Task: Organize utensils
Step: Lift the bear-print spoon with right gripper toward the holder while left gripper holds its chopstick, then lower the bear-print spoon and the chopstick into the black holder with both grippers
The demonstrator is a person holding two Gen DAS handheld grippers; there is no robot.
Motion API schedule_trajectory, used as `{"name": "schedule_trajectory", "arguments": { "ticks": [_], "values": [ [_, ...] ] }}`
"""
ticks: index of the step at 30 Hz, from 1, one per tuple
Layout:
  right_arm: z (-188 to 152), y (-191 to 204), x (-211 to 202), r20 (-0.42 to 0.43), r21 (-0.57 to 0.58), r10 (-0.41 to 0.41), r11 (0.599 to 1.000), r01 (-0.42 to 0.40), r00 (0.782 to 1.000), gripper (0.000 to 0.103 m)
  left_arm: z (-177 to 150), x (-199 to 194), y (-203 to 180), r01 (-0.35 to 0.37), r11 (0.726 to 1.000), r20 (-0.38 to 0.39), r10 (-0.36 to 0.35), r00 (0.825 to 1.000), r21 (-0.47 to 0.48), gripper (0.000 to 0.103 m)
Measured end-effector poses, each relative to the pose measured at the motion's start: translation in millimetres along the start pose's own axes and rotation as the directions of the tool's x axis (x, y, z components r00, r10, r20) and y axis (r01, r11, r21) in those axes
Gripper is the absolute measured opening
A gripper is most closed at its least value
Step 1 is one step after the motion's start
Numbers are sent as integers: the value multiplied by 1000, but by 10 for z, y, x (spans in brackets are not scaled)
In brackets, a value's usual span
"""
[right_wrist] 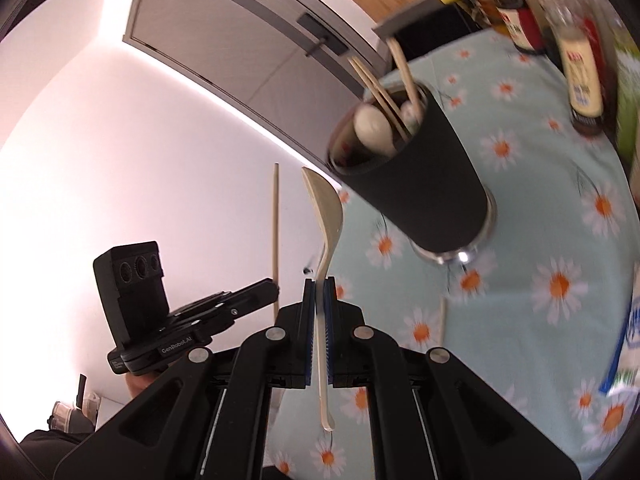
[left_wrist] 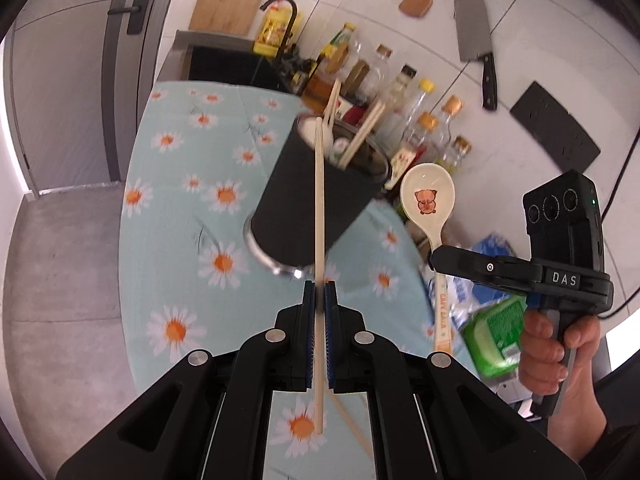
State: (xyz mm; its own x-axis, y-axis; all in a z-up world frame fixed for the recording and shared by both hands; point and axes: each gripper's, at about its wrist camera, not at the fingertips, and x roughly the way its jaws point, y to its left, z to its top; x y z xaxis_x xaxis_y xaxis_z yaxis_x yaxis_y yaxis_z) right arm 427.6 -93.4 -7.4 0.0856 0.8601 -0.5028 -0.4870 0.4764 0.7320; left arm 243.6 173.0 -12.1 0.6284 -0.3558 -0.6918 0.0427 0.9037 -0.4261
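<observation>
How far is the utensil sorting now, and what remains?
Done: the black cup already holds chopsticks and spoons. In hand: left gripper grips one chopstick, right gripper a spoon. Left: both, plus a loose chopstick on the tablecloth.

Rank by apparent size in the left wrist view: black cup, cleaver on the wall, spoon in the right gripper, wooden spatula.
1. black cup, largest.
2. spoon, though being nearer the camera inflates it.
3. cleaver.
4. wooden spatula, smallest.

Spoon and cleaver look close; that order is unsure.
</observation>
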Motion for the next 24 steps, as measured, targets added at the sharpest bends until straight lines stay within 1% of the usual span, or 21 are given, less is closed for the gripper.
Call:
{"name": "schedule_trajectory", "arguments": {
  "ticks": [5, 6, 9, 13, 16, 18, 20, 22, 24],
  "values": [
    [280, 107, -69, 91, -27, 20, 999, -18, 996, 5, 278, -51, -46, 27, 999, 77, -29, 997, 25, 3],
    [355, 116, -93, 127, -19, 9, 1000, -6, 992, 5, 365, -65, -56, 38, 999, 103, -41, 994, 29, 3],
    [494, 156, -151, 190, -12, 11, 1000, -9, 982, 5, 539, -88, -72, 71, 997, 147, -75, 986, 32, 3],
    [697, 191, -212, 272, -11, 11, 1000, -8, 962, 5, 765, -100, -130, 88, 994, 208, -100, 973, 63, 3],
    [835, 217, -211, 313, -33, 4, 999, 7, 950, 5, 947, -118, -172, 103, 991, 264, -121, 957, 83, 3],
    [911, 238, -227, 351, -49, -5, 999, 24, 936, 5, 1073, -138, -205, 111, 990, 311, -134, 941, 91, 3],
    [964, 241, -231, 391, -57, -10, 998, 35, 920, 5, 1168, -142, -224, 133, 987, 337, -155, 929, 86, 3],
    [1024, 247, -230, 443, -76, -18, 995, 57, 896, 6, 1238, -153, -254, 135, 986, 373, -164, 913, 102, 3],
    [1069, 222, -223, 475, -79, -17, 995, 62, 880, 6, 1283, -134, -275, 141, 982, 409, -181, 894, 125, 3]
  ]
}}
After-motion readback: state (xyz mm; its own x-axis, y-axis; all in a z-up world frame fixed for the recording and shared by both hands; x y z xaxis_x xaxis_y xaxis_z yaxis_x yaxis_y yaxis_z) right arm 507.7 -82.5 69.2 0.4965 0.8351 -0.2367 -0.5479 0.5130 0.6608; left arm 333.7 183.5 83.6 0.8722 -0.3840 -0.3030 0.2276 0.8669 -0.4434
